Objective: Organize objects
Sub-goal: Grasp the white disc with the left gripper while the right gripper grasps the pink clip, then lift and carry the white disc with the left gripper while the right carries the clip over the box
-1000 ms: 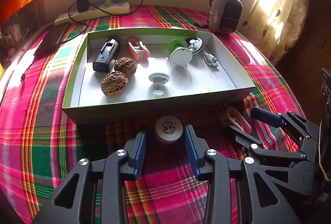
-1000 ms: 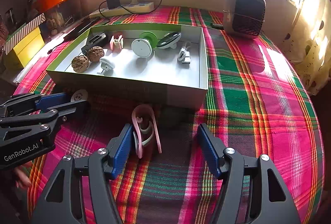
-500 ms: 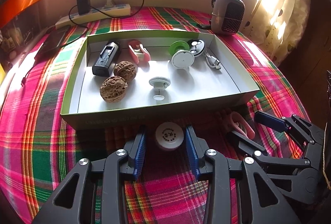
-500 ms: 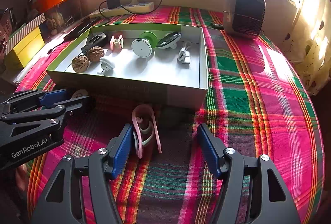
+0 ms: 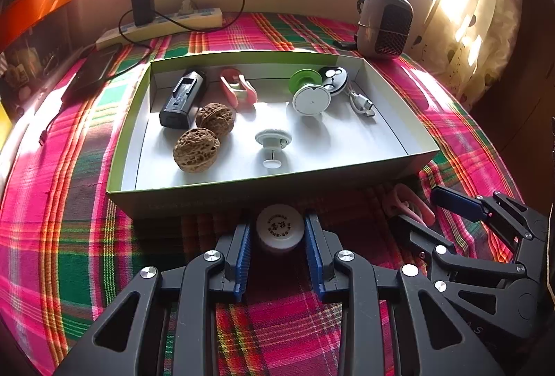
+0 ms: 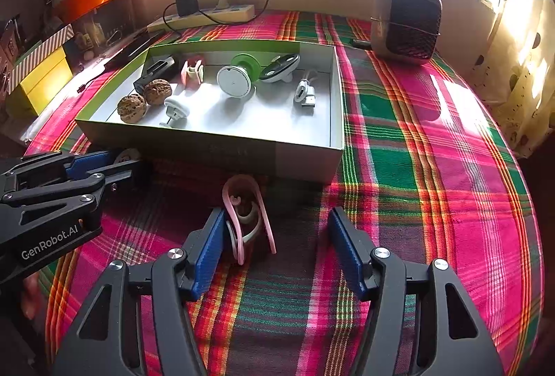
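At the near edge of the counter, our left claw [image 5: 280,233] has just been closing and now clenches the white round cap [image 5: 280,227], pads pressed to both its sides, just in front of the box's near wall. Our right claw [image 6: 274,237] has been narrowing too, yet it stays released around the pink clip [image 6: 248,213]: the left pad is touching it, the right pad apart. Beyond them the open box [image 5: 284,187] holds two walnuts [image 5: 196,150], a black device [image 5: 183,98] and white discs [image 5: 311,100]. At the far edge stand a power strip [image 5: 173,24] and a small heater [image 6: 406,20].
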A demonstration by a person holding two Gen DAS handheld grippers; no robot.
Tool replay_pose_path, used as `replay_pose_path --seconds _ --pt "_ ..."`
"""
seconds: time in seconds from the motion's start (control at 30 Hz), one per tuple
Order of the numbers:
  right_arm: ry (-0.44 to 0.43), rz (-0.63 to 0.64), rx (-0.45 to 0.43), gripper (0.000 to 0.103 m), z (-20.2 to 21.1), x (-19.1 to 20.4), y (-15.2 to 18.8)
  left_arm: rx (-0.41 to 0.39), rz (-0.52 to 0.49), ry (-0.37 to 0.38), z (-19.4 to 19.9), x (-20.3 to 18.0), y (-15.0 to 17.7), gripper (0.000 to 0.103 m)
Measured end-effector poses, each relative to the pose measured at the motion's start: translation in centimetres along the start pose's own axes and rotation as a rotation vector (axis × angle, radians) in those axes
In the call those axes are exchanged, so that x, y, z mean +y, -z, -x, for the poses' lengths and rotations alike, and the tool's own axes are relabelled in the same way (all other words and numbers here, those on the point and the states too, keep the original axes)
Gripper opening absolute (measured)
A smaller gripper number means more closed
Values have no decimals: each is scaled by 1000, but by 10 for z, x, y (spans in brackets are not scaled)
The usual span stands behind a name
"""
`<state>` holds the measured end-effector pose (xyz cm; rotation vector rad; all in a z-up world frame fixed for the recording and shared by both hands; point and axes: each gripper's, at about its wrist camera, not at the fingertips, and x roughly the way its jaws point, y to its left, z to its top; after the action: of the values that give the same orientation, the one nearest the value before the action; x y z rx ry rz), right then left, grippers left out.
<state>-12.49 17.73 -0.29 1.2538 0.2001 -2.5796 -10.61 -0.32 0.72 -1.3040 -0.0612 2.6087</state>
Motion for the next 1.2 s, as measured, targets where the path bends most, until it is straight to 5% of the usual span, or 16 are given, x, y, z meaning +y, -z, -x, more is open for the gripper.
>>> replay_pose_path --seconds 0.27,1.2 --pt "-3 2 -11 32 2 0 0 0 -1 0 0 0 0 27" --pt "-6 -1 -11 32 2 -1 0 -17 -27 -38 -1 -3 0 26"
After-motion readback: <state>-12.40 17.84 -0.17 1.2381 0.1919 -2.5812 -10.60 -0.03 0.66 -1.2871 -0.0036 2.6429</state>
